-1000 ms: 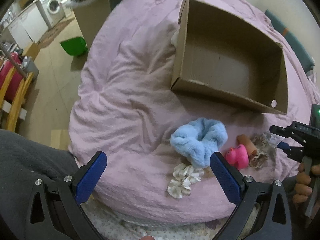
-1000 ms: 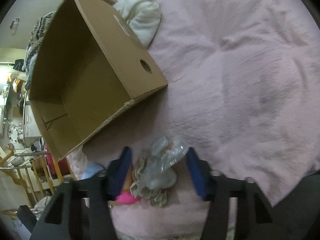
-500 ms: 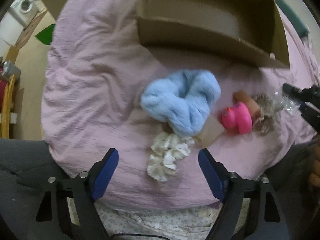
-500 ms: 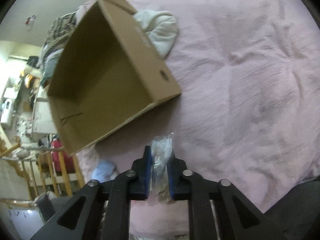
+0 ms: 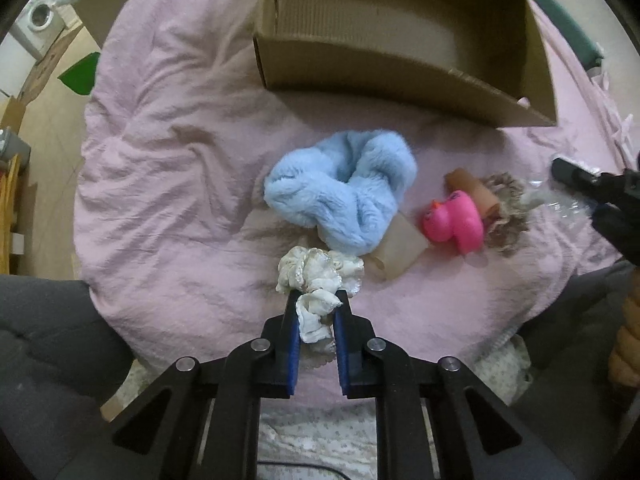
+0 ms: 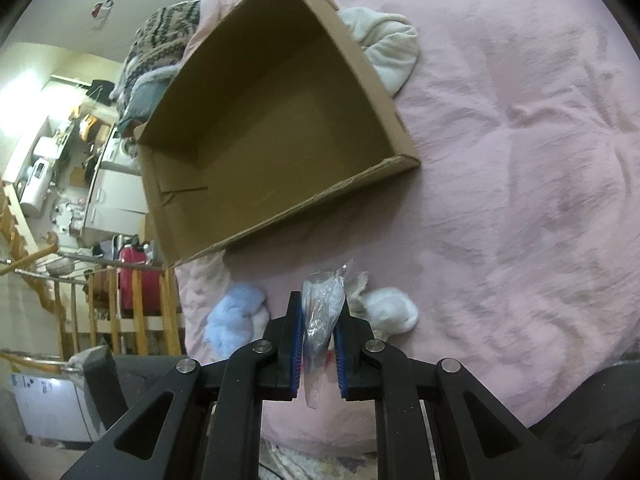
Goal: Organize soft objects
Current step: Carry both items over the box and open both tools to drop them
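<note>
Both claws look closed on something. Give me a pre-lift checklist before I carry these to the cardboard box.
1. Left claw shut on the cream scrunchie: ok.
2. Right claw shut on the clear plastic bag: ok.
3. Cardboard box open, floor bare: ok.
4. Scrunchie grip secure: cannot tell; only its near end is pinched.
5. Bag free of the white fluffy item: cannot tell.
6. Blue scrunchie and pink rubber duck lie ungripped: ok.
</note>
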The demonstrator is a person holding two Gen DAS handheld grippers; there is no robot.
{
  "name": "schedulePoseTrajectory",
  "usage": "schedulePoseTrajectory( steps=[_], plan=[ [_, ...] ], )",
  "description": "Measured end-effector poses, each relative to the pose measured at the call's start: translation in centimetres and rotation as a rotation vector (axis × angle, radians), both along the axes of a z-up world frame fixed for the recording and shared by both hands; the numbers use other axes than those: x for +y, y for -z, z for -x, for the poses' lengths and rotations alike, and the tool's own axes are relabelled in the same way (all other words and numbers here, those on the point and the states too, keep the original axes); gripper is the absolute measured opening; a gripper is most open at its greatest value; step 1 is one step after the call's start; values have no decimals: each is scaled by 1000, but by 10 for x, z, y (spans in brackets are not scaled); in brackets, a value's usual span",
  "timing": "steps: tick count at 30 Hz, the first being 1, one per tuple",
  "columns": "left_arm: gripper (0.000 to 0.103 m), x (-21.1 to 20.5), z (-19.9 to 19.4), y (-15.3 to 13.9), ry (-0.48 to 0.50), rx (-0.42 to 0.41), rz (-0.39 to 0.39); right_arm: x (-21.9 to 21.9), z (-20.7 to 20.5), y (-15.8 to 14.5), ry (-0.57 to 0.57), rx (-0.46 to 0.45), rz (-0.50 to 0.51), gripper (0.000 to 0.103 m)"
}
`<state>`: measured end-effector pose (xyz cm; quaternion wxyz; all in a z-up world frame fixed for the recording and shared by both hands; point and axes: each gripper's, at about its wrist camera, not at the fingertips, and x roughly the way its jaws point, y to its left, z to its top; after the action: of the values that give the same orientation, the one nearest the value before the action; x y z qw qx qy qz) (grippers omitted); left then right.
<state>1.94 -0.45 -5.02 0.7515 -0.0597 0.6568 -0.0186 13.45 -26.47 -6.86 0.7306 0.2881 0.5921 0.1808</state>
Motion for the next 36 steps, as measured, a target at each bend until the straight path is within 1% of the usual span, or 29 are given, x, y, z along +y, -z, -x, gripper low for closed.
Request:
schedulePoseTrajectory(
  steps=[3,5,6,8,9,12,15,20,23,27,30,32,34,36],
  plan=[
    [13,3,7,-23,-3,-48,2,1,5,-8,-9,-27,-20,15],
    [13,6,4,-37,-10,-80,2,1,7,-16,-12,-45,-36,15],
    [13,5,-2,-45,-13,-96,4,1,7,-20,-15,-55,-43,15],
    [13,11,-12,-57,-20,-147,4,-1,8,-28,-17,-75,-50,15],
    [13,11,-17,-67,-23,-181,0,-2,7,-33,-18,-90,-52,15],
    [13,11,-37,-92,-12,-262,-30,-3,2,-51,-19,-143,-52,15],
    [13,7,-57,-102,-1,-309,-44,-2,-7,-66,-20,-191,-50,15],
    [13,7,-89,-106,-9,-345,-49,-2,-27,-84,-21,-286,-35,15],
    [13,5,-107,-103,1,-360,-60,2,-42,-85,-17,-305,-19,15],
    [13,0,-126,-95,16,-369,-66,5,-56,-76,-18,-301,-3,15],
    [13,-4,-135,-89,22,-393,-74,9,-61,-66,-32,-293,22,15],
    [13,-6,-141,-82,41,-442,-81,13,-62,-58,-39,-287,39,15],
    [13,-5,-144,-74,51,-487,-95,19,-63,-51,-50,-294,89,15],
    [13,2,-147,-62,40,-478,-45,25,-63,-46,-59,-296,122,15]
  ],
)
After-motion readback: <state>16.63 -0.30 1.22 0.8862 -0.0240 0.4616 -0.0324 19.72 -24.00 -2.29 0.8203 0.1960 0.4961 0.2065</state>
